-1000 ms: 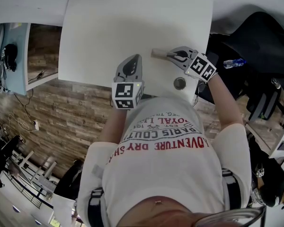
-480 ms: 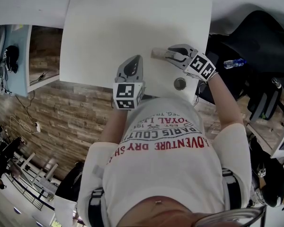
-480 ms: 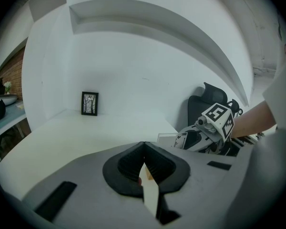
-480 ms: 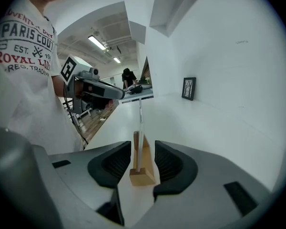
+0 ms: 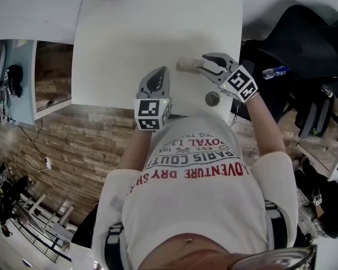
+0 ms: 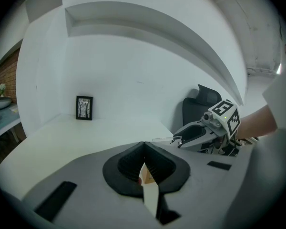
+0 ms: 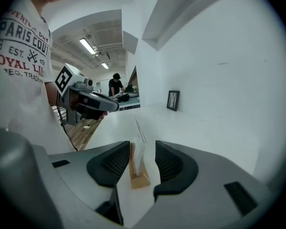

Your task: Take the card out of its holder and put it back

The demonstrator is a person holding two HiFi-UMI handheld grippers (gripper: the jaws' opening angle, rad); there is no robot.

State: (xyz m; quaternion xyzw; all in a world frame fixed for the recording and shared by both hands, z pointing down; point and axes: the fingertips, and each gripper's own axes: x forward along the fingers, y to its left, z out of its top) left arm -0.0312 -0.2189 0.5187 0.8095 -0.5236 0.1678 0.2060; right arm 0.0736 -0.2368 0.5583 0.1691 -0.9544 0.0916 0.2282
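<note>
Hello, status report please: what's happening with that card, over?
Left gripper shut, at edge of white table. Right gripper jaws just opened, straddling thin clear card, upright in small wooden block holder. Nothing in the way.

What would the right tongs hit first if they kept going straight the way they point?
The holder. It already stands between the right tongs, whose jaws have just been opening and stand clear of it. Pushed on, they would probably slide further along it and its card.
</note>
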